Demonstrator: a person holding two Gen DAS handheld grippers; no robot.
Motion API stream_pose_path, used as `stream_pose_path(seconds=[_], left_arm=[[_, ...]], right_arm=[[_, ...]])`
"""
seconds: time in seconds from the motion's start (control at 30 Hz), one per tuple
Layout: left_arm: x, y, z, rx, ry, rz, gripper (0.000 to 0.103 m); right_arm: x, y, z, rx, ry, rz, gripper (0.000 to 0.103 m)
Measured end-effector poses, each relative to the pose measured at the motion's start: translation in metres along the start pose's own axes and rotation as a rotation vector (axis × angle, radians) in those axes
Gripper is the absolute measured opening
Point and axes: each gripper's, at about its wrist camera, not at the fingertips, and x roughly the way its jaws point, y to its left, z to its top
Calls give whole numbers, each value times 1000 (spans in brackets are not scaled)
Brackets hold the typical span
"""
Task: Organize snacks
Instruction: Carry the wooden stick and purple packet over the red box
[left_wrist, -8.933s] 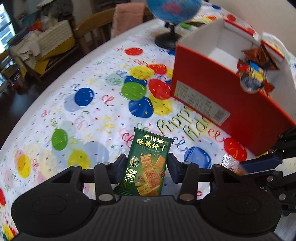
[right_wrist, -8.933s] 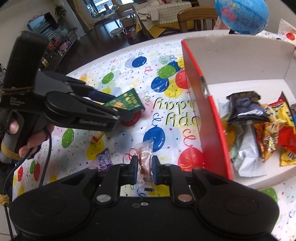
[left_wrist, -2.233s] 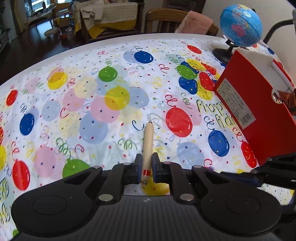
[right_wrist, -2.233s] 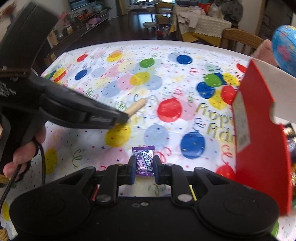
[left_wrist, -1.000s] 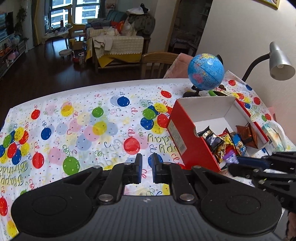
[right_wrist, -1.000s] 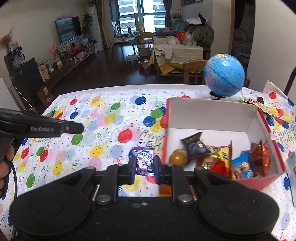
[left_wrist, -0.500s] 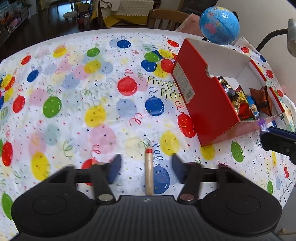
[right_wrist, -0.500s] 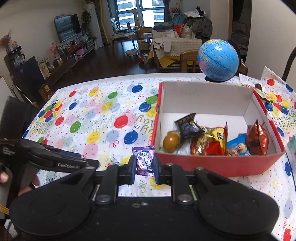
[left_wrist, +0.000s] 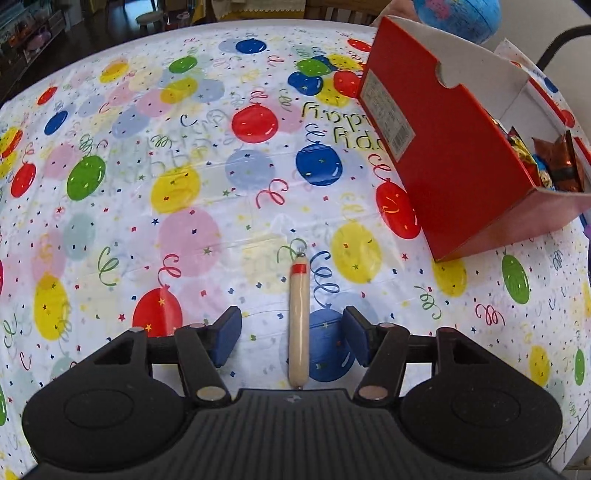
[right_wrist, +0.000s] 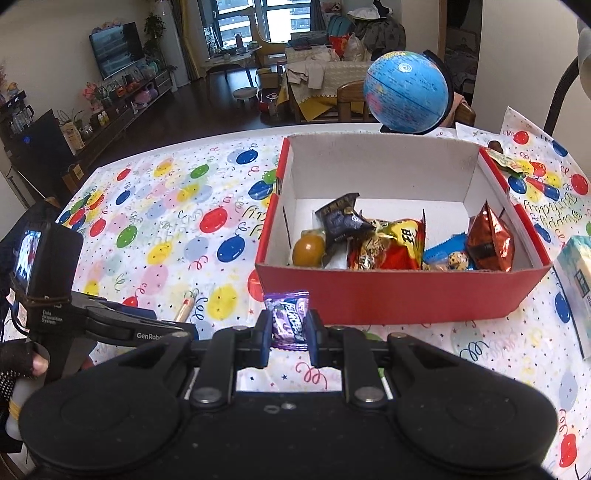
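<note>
The left wrist view looks steeply down, close over the tablecloth (left_wrist: 177, 155), with the red box (left_wrist: 454, 155) seen side-on at its upper right. The right wrist view sits higher and farther back, facing across the box (right_wrist: 399, 295) toward the globe (right_wrist: 406, 92) and room. Both share box, cloth and sausage stick (left_wrist: 299, 325).

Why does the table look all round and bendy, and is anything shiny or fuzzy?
Left wrist view: the fisheye lens curves the tablecloth edge; soft glare lies near the sausage stick, which looks sharp. Right wrist view: the red box walls bow, the purple candy is clear, bright windows wash out.
</note>
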Motion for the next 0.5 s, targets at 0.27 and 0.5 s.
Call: stream_pose_path(seconds=[0.27,0.5], left_arm=[[-3,-2,-7,18,-28,49,11],[-9,9,-12,3,-49,81,10]], right_arm=[[4,-4,0,8,-3,13,18],[10,-10,-3,27,4,23,18]])
